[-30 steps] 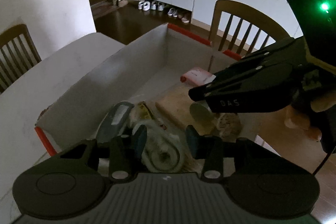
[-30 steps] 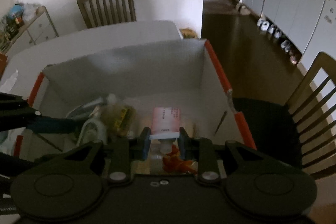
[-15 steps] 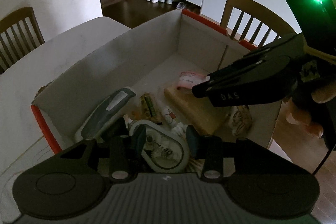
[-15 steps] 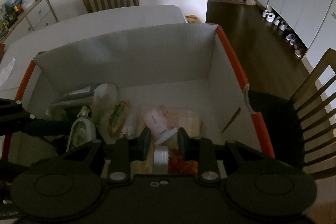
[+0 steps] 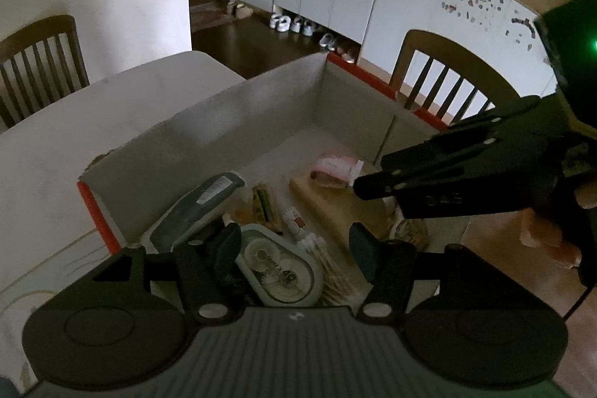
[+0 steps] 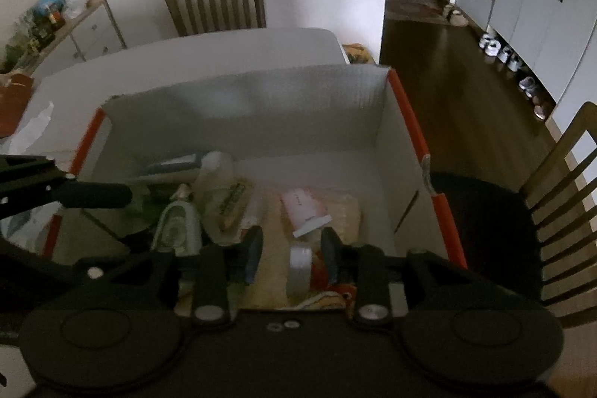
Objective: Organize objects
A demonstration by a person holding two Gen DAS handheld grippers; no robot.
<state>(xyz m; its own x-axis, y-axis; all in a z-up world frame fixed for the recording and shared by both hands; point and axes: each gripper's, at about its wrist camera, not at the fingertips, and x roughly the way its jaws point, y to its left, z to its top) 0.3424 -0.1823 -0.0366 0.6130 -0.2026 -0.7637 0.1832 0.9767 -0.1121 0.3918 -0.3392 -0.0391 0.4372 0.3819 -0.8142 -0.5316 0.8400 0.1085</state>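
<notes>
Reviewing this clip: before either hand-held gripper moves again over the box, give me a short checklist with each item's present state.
1. Left hand-held gripper released: ok. Jaws have just been opening; the oval tape dispenser lies between them, pads clear of it.
2. Right hand-held gripper released: ok. Jaws have just been opening; the small white roll sits between them, untouched.
3. Pink tube in the box: ok, lying on the tan board.
4. Grippers apart from each other: ok.
5. Cotton swabs contained: cannot tell.
</notes>
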